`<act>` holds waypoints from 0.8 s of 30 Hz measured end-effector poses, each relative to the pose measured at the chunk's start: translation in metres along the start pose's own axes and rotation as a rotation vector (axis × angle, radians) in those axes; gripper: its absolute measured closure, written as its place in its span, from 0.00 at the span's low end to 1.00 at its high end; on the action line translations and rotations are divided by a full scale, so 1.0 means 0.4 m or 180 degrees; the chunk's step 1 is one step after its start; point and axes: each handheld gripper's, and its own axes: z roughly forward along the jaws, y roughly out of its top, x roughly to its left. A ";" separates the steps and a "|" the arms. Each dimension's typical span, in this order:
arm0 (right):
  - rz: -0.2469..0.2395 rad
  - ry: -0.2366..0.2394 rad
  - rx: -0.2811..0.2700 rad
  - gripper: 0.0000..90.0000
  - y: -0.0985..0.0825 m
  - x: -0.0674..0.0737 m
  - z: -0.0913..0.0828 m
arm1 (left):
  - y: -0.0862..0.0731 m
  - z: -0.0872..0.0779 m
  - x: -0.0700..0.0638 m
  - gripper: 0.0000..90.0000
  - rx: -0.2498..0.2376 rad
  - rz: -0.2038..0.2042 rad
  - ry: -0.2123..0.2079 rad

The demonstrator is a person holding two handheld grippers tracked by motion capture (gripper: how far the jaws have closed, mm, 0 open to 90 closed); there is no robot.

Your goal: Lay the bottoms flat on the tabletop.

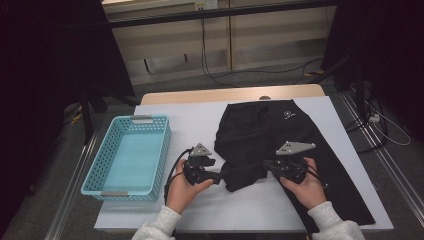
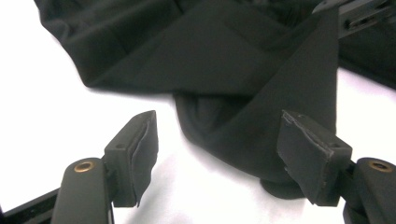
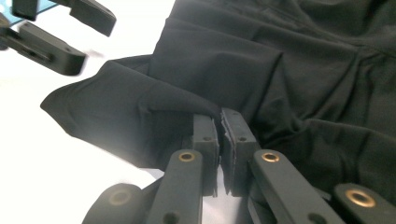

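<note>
Left gripper [image 1: 220, 176] sits low at the near edge of the black garment [image 1: 270, 135], and its jaws stand apart in its own view, the pads [image 2: 140, 154] clear of the cloth, with a hanging fold of the dark fabric [image 2: 261, 126] drooping between and just beyond them, touching neither. No earlier look to compare, so that is simply how it stands: open, nothing held. Right gripper [image 1: 267, 165], meanwhile, has its jaws together, and its own view shows the two pads [image 3: 205, 140] pinching a ridge of the fabric [image 3: 280, 93] and lifting it a little off the white table cover [image 1: 200, 120]. The garment itself lies spread across the right half of the table, waistband at the far end with a small pale logo [image 1: 287, 115], its near left corner bunched up between the two hands. Off to the left waits the light blue basket [image 1: 165, 145], well apart from the cloth. This reads as a folding job, midway through a fold, one side pinned and the other let go. The next move looks like a fresh grip for the left: slide forward onto that drooping fold, close on a single clean edge rather than a bundle, then carry it across while the right keeps tension.
</note>
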 end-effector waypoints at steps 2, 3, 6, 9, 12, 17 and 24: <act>-0.0031 0.0010 0.0011 0.95 0.001 0.006 0.003 | -0.004 0.010 0.001 0.33 0.0013 0.0005 0.0029; -0.0043 0.0008 0.0015 0.94 0.000 0.008 0.004 | -0.006 0.012 0.003 0.33 0.0026 0.0014 0.0062; -0.0066 -0.0020 0.0020 0.94 -0.001 0.011 0.002 | -0.011 0.018 0.008 0.33 0.0015 0.0012 0.0124; -0.0091 -0.0059 -0.0020 0.95 0.002 0.009 -0.007 | -0.014 0.025 0.009 0.34 0.0036 0.0078 0.0163; -0.0081 -0.0072 -0.0029 0.95 0.001 0.004 -0.010 | -0.015 0.038 0.006 0.35 0.0068 0.0098 0.0132; -0.0074 -0.0112 -0.0033 0.94 -0.003 -0.002 -0.013 | -0.011 0.050 -0.003 0.39 0.0093 0.0144 0.0166; -0.0087 -0.0120 -0.0063 0.96 0.000 -0.004 -0.019 | -0.007 0.047 -0.022 0.69 0.0201 0.0223 0.0081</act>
